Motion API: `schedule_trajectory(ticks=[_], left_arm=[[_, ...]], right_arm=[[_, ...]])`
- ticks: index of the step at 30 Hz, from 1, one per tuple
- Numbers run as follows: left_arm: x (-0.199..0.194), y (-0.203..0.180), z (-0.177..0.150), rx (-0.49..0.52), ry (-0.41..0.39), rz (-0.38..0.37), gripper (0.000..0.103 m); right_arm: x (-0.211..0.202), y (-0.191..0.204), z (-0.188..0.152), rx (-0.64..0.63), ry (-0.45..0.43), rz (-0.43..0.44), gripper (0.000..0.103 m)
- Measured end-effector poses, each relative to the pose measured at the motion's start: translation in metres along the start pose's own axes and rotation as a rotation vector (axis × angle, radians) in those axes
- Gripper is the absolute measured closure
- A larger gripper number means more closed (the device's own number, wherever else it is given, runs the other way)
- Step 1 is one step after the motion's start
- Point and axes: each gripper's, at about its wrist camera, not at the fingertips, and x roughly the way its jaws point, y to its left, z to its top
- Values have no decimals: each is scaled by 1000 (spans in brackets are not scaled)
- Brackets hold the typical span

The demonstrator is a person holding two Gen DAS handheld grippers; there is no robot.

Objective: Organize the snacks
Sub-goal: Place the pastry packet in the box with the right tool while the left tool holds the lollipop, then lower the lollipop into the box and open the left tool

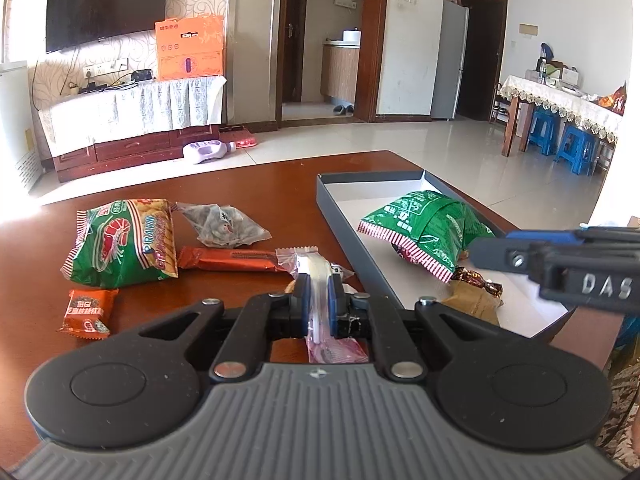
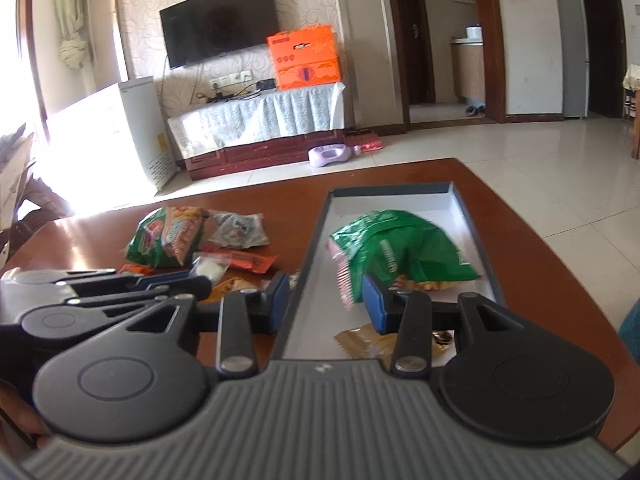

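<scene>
Clear snack packet (image 1: 316, 280) is pinched betw. closed blue pads of left gripper (image 1: 319, 300) over wooden table (image 1: 248, 188), just left of grey tray (image 1: 340, 216) w/ green bag (image 1: 424, 228), where right gripper (image 2: 326, 300) is held w/ fingers spread, gripping nothing

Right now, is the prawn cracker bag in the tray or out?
Out: the prawn cracker bag lies on the table, left of the tray.
</scene>
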Motion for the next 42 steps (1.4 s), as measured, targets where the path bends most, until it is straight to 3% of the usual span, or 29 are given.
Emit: schedule_trajectory(ticks=[6,17,27,42], left_arm=[[2,-7,0,1,2,-25,92],[14,-39,8,50,-11,-87,92],[33,-73,11,68,-4,-146,92],[90,-95,21,104,12,-180,92]], right_arm=[[0,-14,-3,46,13,-23,59],[-2,-10,-18,4,50,-48,59],[-22,-39,-32,78,-3,-132,59],[-9,-33,-38,-53,61,-207,60]])
